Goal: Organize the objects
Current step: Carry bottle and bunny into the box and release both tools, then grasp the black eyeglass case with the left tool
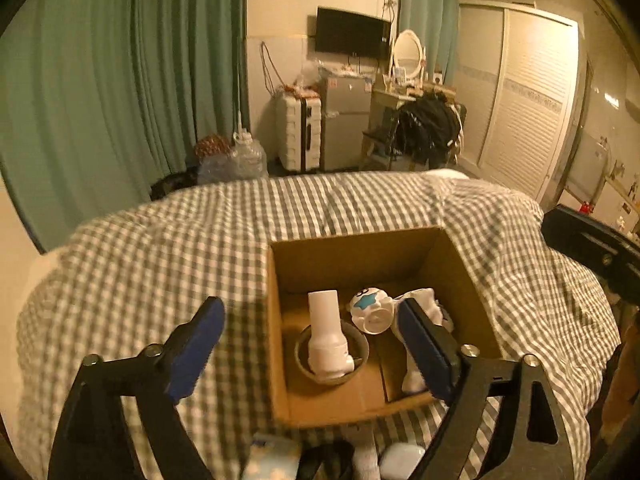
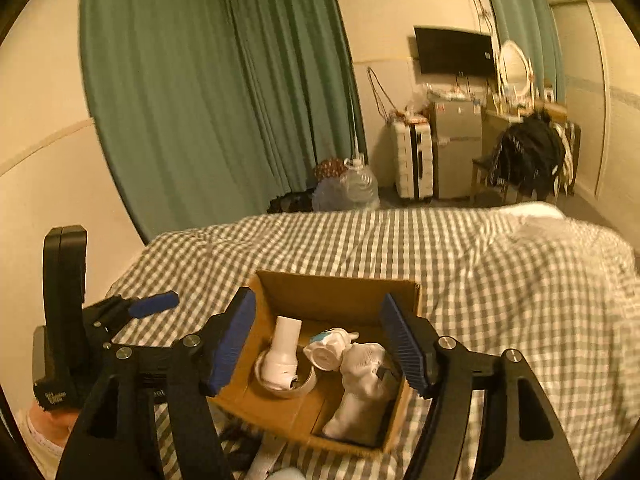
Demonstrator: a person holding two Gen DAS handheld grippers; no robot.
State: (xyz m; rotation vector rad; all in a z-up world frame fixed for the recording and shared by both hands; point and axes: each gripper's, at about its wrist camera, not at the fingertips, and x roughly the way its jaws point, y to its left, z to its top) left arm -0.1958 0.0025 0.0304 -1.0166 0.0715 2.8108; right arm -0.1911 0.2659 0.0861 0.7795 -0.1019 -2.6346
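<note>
Left gripper (image 1: pixel 310 344): jaws spread wide, nothing between the blue pads, hanging over the near left edge of the box — probably free for the next pick.
Right gripper (image 2: pixel 320 346): jaws wide as well, empty, poised straight above the box opening.
Open brown cardboard box (image 1: pixel 348 258): sitting on the bed, flaps down inside, serving as the collection point.
White plastic bottle (image 1: pixel 326 334): upright inside the grey round bowl (image 1: pixel 362 344), left half of the box; nested, likely to save room.
White round cup with blue star (image 1: pixel 370 308): tipped on its side, mouth toward the camera, just beside the bottle.
White plush toy (image 2: pixel 360 384): lying along the right wall of the box, touching the cup.
Loose items (image 1: pixel 400 460): small white and pale blue things on the bed in front of the box, partly hidden by the grippers, too cut off to identify; seemingly next in line.
Bed with grey-and-white checked cover (image 1: pixel 160 248): soft and rumpled, so the box may rock if nudged.
Room: green curtains (image 1: pixel 120 100), dark wall television (image 1: pixel 352 32), white suitcase (image 1: pixel 298 132), white wardrobe (image 1: pixel 528 100), warm dim light.
</note>
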